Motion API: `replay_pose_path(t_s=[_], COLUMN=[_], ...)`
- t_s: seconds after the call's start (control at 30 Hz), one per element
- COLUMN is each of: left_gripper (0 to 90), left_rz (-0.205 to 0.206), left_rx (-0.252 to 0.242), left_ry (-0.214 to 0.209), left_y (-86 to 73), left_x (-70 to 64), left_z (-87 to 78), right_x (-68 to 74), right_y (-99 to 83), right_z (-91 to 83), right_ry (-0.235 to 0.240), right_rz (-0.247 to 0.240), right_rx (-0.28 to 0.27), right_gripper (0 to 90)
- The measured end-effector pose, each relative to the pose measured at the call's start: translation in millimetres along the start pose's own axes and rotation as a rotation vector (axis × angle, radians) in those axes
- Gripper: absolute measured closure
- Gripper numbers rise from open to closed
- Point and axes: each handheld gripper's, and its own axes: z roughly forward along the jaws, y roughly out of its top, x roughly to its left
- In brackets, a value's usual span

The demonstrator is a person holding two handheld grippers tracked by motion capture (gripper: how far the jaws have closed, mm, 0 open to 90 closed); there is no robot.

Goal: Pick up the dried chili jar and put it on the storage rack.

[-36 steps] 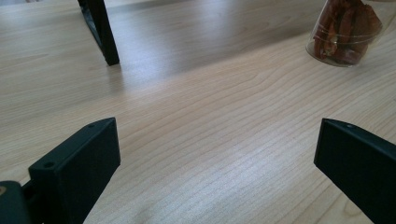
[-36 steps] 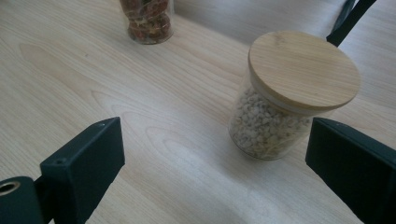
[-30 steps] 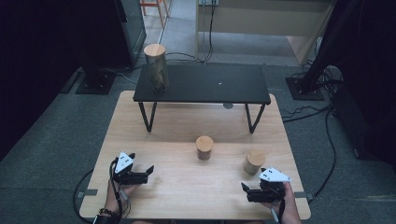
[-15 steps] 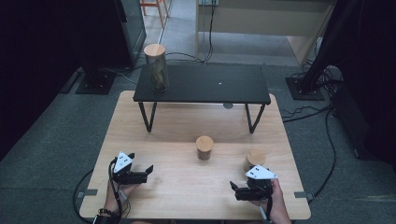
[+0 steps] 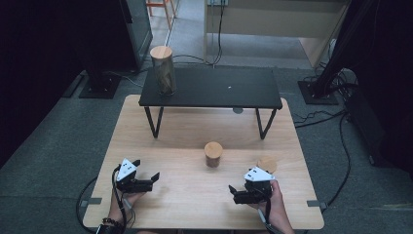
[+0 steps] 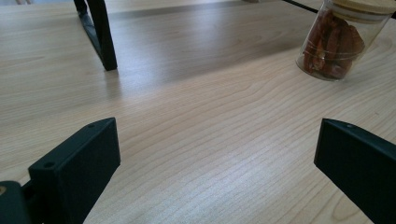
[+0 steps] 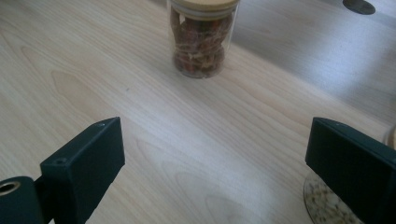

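Two open grippers, one small jar between them on the table.

The jar point(image 5: 213, 154) stands upright mid-table point(image 5: 185, 131), wooden lid on, brownish pieces inside, just in front of the black shelf point(image 5: 219, 87). The right gripper point(image 5: 241, 194) sits near the front edge, jaws wide and empty, facing the jar; a second jar point(image 5: 267, 164) is just beside it. The left gripper point(image 5: 146, 181) lies well apart at the front left, jaws wide too. A tall jar point(image 5: 162, 69) stands on the shelf's left end.
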Motion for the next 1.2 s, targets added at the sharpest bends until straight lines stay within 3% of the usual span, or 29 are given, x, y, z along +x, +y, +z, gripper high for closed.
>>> replay_pose_path(t_s=[0.43,1.2], left_gripper=[0.3,0.3], left_rz=[0.007,0.006], left_rx=[-0.007,-0.015], left_ry=[0.001,-0.009], left_y=[-1.5,-2.9], left_x=[-1.2,0.6], left_z=[-1.0,-1.6], right_x=[5.3,8.4], right_y=[17.8,34.6], right_z=[19.0,48.9], right_ry=[0.021,-0.014], right_rz=[-0.017,0.016], right_rx=[0.0,0.03], right_gripper=[4.3,5.7])
